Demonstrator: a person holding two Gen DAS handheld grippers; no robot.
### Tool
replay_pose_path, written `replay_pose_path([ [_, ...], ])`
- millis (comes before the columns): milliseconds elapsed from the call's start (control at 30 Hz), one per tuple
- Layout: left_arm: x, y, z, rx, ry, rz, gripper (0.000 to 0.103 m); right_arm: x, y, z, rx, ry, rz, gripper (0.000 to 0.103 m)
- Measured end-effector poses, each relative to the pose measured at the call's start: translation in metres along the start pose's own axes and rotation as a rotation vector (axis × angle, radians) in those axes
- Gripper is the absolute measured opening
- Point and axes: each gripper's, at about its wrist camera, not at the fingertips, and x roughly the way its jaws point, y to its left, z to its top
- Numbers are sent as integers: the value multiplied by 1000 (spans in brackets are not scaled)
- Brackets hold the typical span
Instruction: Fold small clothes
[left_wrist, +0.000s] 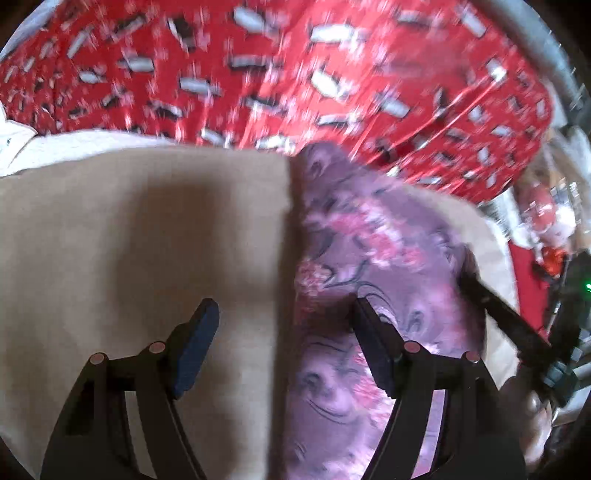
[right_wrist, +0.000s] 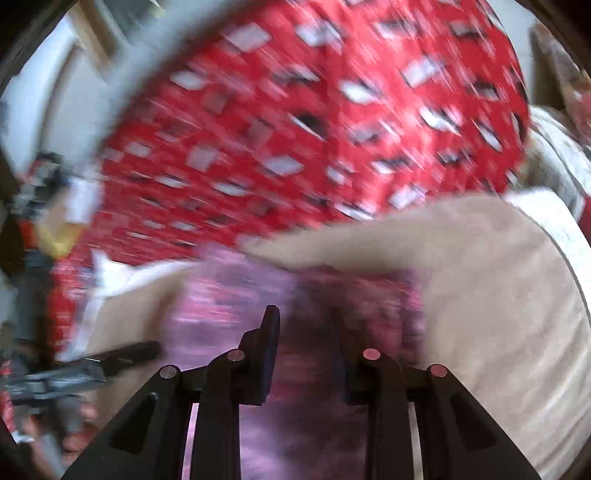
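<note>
A small purple garment with pink print (left_wrist: 373, 258) lies partly on a beige cloth (left_wrist: 140, 236), bunched to the right. My left gripper (left_wrist: 284, 314) is open; its left finger is over the beige cloth, its right finger (left_wrist: 373, 347) over the purple garment. My right gripper shows at the garment's right edge in the left wrist view (left_wrist: 498, 314). In the blurred right wrist view the right gripper (right_wrist: 306, 332) hovers over the purple garment (right_wrist: 229, 299), jaws apart, with a fold of beige cloth (right_wrist: 461, 277) above it.
A red patterned cover (left_wrist: 295, 74) spreads behind the cloths and also shows in the right wrist view (right_wrist: 314, 129). White fabric (left_wrist: 22, 147) lies at the far left. Clutter (left_wrist: 546, 221) sits at the right edge. The left gripper appears at the left in the right wrist view (right_wrist: 110, 358).
</note>
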Motion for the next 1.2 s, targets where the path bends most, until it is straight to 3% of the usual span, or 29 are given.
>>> replay_pose_path([
  [167,5,8,-11,-31,-33,-26,76,-12,-36,-11,132,-63,84,11],
  [233,3,6,-12,-21,-39,-15,76,-32,-30,-14,97,-128,110,19],
  [300,1,4,-14,-3,-43,4,76,-39,-26,-20,69,-141,170,20],
  [367,-3,0,-16,6,-43,16,76,-27,-20,-27,2,-39,117,29],
  [400,-5,-1,-16,8,-40,20,76,-24,-16,-30,-36,-7,78,27],
  [433,-7,-1,-16,12,-40,31,76,-35,-10,-32,-65,-39,69,27],
  [467,-10,-1,-18,21,-44,37,76,-45,-6,-32,-78,-57,81,32],
  [600,-14,-3,-24,36,-41,62,76,-69,5,-46,-87,-102,207,32],
  [700,-17,-1,-28,19,-21,57,76,-43,20,-70,-215,26,80,39],
  [767,-21,-3,-32,30,-12,65,76,-52,23,-74,-240,-17,71,41],
  [833,-27,-3,-37,58,-2,64,76,-58,16,-68,-196,22,84,41],
  [933,-35,12,-42,14,29,-31,75,-81,-17,-56,-40,-38,129,42],
  [1067,-27,46,-48,-163,111,-213,75,-91,-79,-59,276,-82,216,53],
  [1133,-17,50,-53,-240,162,-305,75,-76,-90,-59,333,-58,264,53],
  [1200,-12,42,-54,-227,177,-337,75,-57,-87,-63,344,-11,346,53],
])
